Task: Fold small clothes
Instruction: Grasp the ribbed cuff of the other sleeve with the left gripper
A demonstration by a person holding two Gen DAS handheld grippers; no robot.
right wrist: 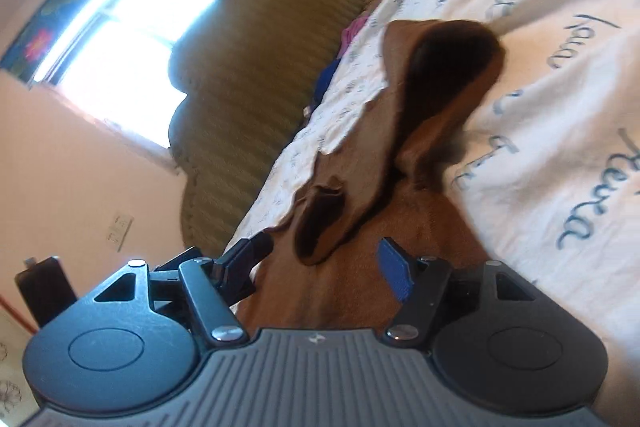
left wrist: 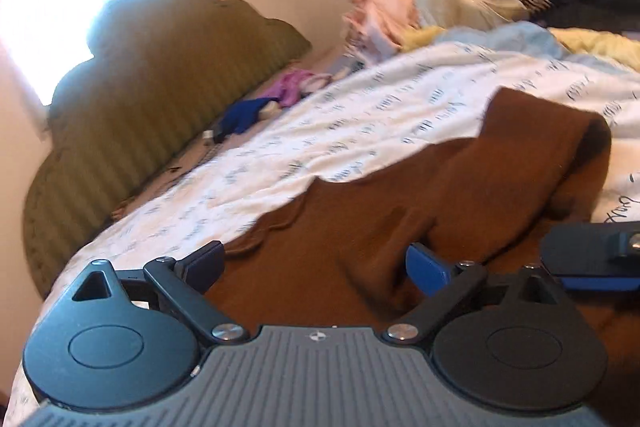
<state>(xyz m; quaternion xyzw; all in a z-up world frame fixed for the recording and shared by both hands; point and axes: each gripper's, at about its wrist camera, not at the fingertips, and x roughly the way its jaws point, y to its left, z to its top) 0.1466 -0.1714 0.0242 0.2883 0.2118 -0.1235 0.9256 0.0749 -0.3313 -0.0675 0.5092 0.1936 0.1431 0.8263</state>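
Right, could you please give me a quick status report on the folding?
Left gripper open, right gripper open, nothing pinched. Brown garment on the printed bedspread, partly folded over. Nothing in the way.

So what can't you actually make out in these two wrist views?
- Brown garment: its near part is hidden behind the left gripper in the left wrist view, so its type is unclear.
- Clothes pile: blurred in the left wrist view, cut off by the top edge in the right.
- Blanket writing: blurred, unreadable.

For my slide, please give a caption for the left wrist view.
Open left gripper over a brown garment on the printed bedsheet.
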